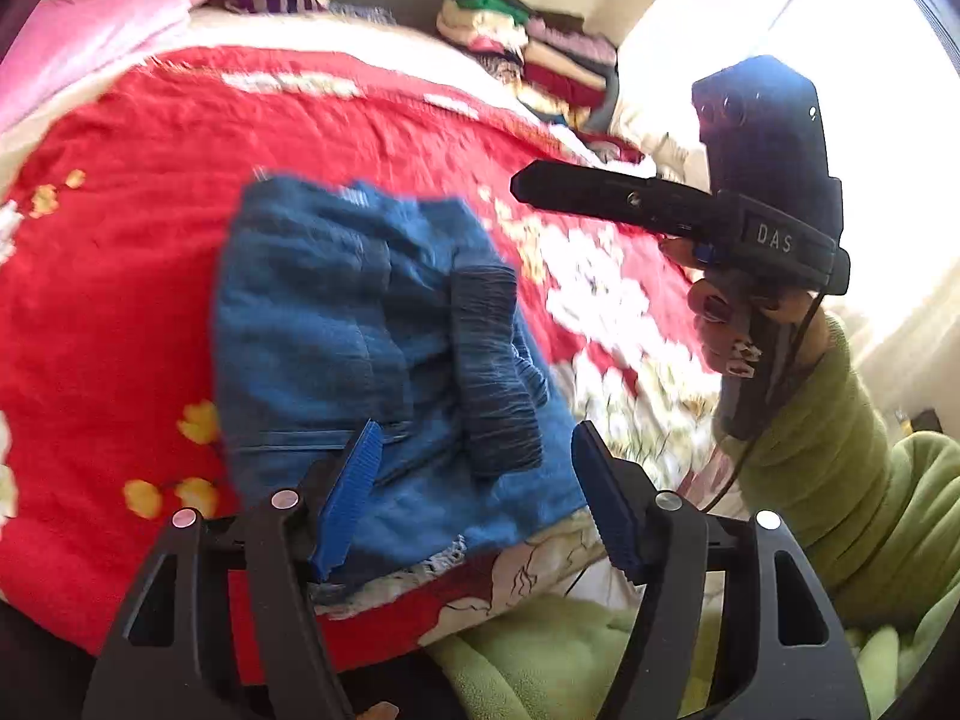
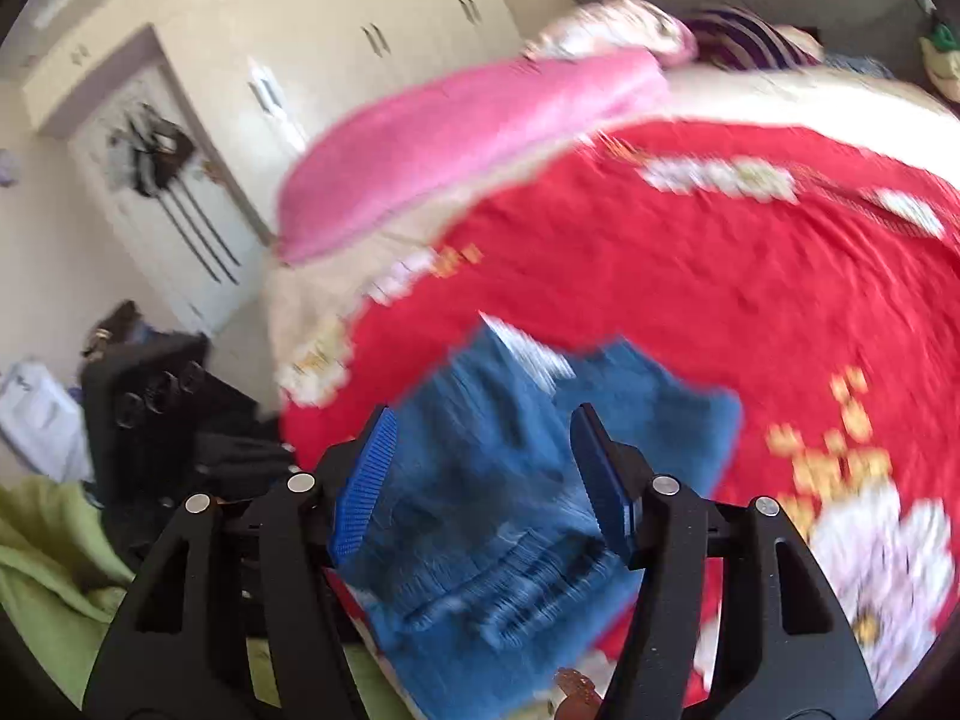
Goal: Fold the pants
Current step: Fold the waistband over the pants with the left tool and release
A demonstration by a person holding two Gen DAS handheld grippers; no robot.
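The blue denim pants [image 1: 372,348] lie folded into a compact bundle on the red flowered bedspread [image 1: 120,276], with the dark elastic waistband [image 1: 495,372] on top at the right. My left gripper [image 1: 477,492] is open and empty, just above the bundle's near edge. The right gripper [image 1: 528,186] shows at the upper right of the left wrist view, held in a hand above the bed and apart from the pants. In the right wrist view my right gripper [image 2: 480,474] is open and empty over the pants [image 2: 510,480], with the bedspread [image 2: 720,300] beyond them.
A stack of folded clothes [image 1: 540,54] sits at the bed's far right. A pink pillow [image 2: 468,138] lies at the head of the bed. A green fleece sleeve [image 1: 840,450] is at the right. White wardrobes [image 2: 300,60] stand beyond the bed, and dark bags [image 2: 156,408] lie on the floor.
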